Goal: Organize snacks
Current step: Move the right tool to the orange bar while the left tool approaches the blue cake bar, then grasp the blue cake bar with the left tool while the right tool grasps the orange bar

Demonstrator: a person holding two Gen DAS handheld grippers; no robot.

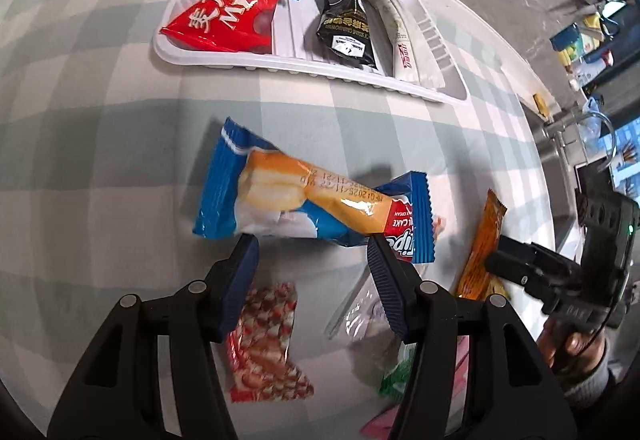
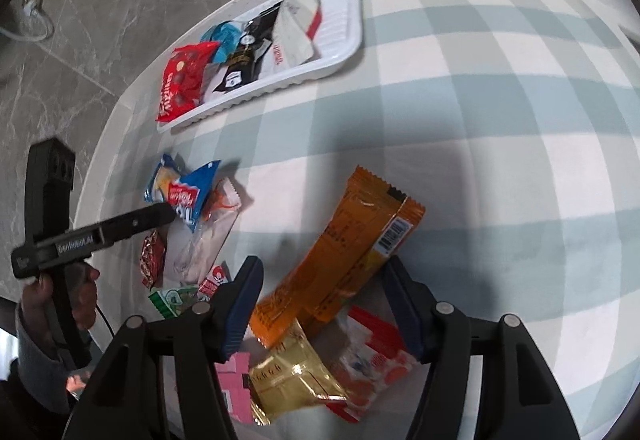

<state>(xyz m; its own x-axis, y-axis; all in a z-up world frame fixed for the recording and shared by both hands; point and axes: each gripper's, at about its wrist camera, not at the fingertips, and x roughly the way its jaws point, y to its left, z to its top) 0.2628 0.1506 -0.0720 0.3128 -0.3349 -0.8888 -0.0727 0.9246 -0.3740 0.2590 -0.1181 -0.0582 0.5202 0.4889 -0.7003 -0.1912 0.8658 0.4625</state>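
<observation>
Left wrist view shows you the checked table filling the frame, with the white tray across the top centre already carrying a red bag, a black packet and a white stick pack. Below it, in the middle of the frame, lies the blue roll cake packet, its long axis running from upper left to lower right, just ahead of your left claw. That claw is spread with nothing between the fingers; the left tip sits at the packet's near edge and the right tip overlaps its crimped end, so I judge you need to square the wrist across the packet's narrow width before closing. A red-and-white wrapper and a clear wrapper lie under the claw at lower centre and could get caught up. Right wrist view puts the orange packet in the centre, long axis slanting from upper right to lower left, its lower end lying between the spread fingers of your right claw, which pinches nothing. A gold packet and a red-and-white packet crowd the bottom centre, the gold one touching the orange packet's lower end. The tray lies well apart, at upper centre.
</observation>
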